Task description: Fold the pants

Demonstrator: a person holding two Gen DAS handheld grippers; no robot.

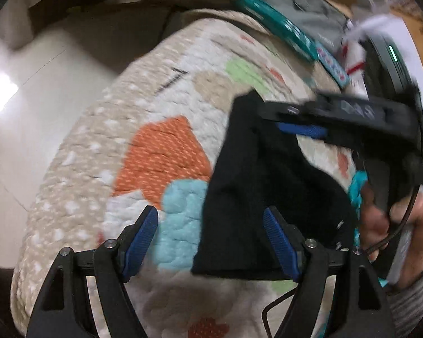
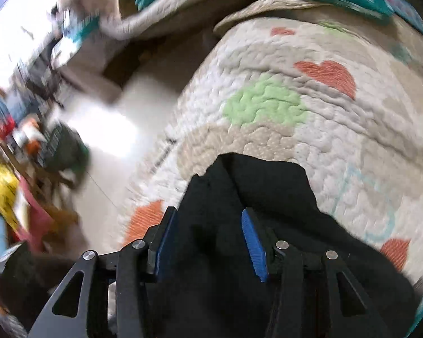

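The black pants [image 1: 256,186] lie folded into a small bundle on a quilted patchwork blanket [image 1: 160,152]. My left gripper [image 1: 211,239] is open, its fingers wide apart just in front of the bundle's near edge; the right finger overlaps the cloth. The right gripper [image 1: 293,121] comes in from the right in the left wrist view, over the bundle's far corner. In the right wrist view the right gripper [image 2: 208,236] is open, its blue pads either side of a raised fold of the pants [image 2: 256,186]. The pictures are blurred by motion.
The blanket [image 2: 310,107] covers a bed whose left edge drops to a pale shiny floor [image 1: 42,90]. A teal-edged item [image 1: 279,25] lies along the far side. Cluttered things [image 2: 28,155] stand on the floor at the left. A hand [image 1: 392,225] holds the right tool.
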